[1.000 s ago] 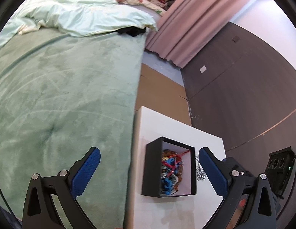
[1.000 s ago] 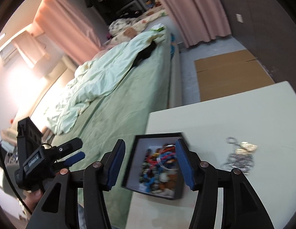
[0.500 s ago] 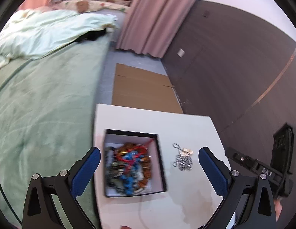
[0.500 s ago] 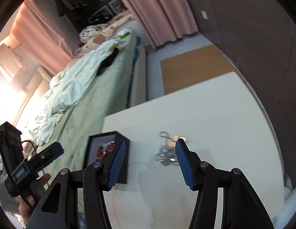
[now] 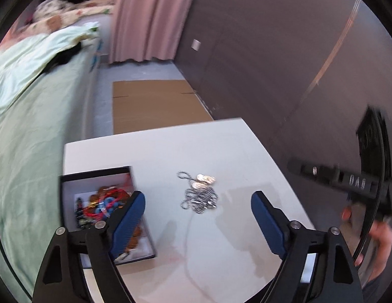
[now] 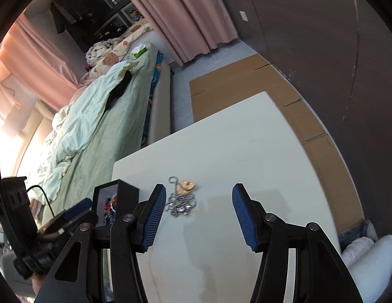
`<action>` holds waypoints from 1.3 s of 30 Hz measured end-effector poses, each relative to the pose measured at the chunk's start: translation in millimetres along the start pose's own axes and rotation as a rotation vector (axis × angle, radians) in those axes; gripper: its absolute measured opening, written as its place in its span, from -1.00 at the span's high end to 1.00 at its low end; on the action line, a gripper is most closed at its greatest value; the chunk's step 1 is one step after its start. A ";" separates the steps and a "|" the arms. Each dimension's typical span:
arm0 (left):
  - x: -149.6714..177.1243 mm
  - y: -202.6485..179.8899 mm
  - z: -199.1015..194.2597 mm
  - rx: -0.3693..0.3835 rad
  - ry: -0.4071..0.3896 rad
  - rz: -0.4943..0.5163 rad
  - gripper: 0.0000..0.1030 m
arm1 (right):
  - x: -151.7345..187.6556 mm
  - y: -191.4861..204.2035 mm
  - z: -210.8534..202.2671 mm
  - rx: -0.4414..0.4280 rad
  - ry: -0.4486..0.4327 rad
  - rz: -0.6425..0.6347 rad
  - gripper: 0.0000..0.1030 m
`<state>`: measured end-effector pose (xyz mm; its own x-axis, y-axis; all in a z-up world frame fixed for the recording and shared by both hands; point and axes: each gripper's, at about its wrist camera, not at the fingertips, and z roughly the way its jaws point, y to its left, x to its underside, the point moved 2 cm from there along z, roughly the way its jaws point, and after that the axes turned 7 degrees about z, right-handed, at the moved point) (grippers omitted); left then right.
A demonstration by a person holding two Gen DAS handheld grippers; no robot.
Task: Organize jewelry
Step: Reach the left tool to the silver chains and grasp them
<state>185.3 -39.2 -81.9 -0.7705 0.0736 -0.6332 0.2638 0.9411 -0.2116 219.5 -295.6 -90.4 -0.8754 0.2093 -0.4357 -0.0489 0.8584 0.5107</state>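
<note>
Left wrist view is showing a black box (image 5: 69,176) sitting at the white table's (image 5: 221,146) left edge, holding tangled beaded jewelry (image 5: 105,204). Left gripper (image 5: 197,217) is closing, empty; right gripper (image 6: 198,214) is hanging parted, empty. Farther, a silver chain (image 5: 199,197) is lying loose.

Table (image 5: 221,146) stands beside the bed (image 5: 31,139), cardboard (image 5: 155,103) on floor behind it. On table: box (image 5: 69,192) at the bed-side edge w/ beads (image 5: 105,202) inside; chain (image 5: 199,197) loose on the top, just right of box, not touching.
</note>
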 end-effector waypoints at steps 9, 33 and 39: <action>15.9 -36.2 50.2 -0.020 0.137 0.165 -0.22 | -12.2 -30.6 -9.3 0.000 -0.012 0.058 -0.08; 17.9 -24.7 132.7 -0.205 0.279 0.240 0.11 | -25.6 -62.1 8.6 0.094 0.044 0.062 -0.08; 14.1 -19.2 134.5 -0.178 0.256 0.204 0.58 | -26.4 -56.2 14.4 0.098 0.057 0.038 -0.08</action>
<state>247.4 -100.6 -186.9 -0.8387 0.3246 -0.4372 0.3392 0.9395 0.0467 252.3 -342.6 -118.3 -0.9017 0.2182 -0.3732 0.0298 0.8925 0.4500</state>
